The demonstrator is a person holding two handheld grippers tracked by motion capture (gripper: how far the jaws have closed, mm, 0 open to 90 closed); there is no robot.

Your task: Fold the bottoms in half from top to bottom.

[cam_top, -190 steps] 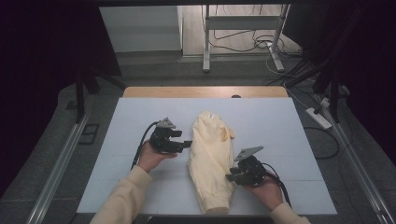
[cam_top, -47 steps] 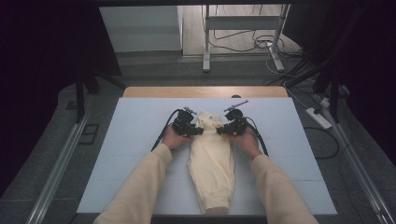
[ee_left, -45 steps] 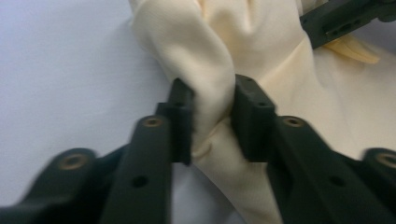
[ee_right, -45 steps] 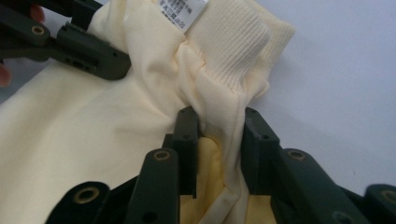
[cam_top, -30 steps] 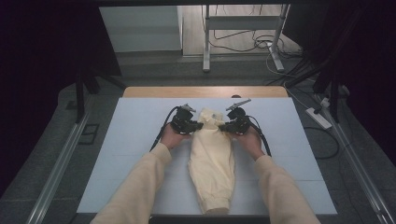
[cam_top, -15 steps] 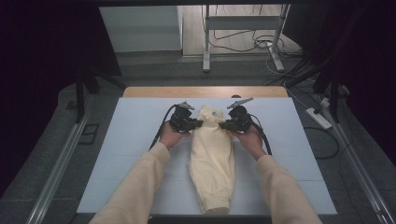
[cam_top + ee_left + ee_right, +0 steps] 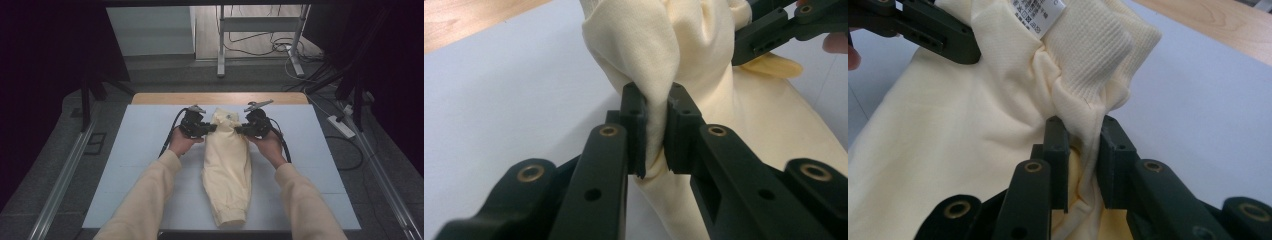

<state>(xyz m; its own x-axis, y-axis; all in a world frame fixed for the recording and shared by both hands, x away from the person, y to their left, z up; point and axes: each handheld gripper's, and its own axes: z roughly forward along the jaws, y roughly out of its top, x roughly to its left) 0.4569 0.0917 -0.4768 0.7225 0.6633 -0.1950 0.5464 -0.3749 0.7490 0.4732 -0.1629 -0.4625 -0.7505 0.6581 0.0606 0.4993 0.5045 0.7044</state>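
Figure: both grippers clamped on the far end of a pale yellow knit garment (image 7: 226, 165), which lies lengthwise down the middle of the light blue table mat (image 7: 140, 150); its ribbed hem (image 7: 231, 216) points to 6 o'clock, toward you, and its bunched upper end to 12 o'clock. Your left gripper (image 7: 212, 128) bites the cloth from 9 o'clock, its jaws nearly closed on a thick fold (image 7: 655, 127); your right gripper (image 7: 239, 129) bites from 3 o'clock, its jaws likewise drawn in on a gathered fold just below the ribbed collar band (image 7: 1088, 47), beside the white care label (image 7: 1040, 12). Neither grip holds a single flat layer; each holds a pinched ridge of several layers, so what you lift is likely a bundle rather than an edge.

Risks, as judged from this moment: if you pull the two grippers apart toward 9 and 3 o'clock, the soft knit may slide through the pads, since the folds sit only in the front part of the jaws; if one side slips first, the garment is likely to swing and land twisted on the mat; if you lift before the layers are sorted, the front and back may stay caught together and the cloth will not spread; a hard sideways pull may stretch the collar band out of shape; the trailing black cable (image 7: 167, 140) by your left hand (image 7: 181, 144) could drag across the mat if you sweep that arm toward 6 o'clock.
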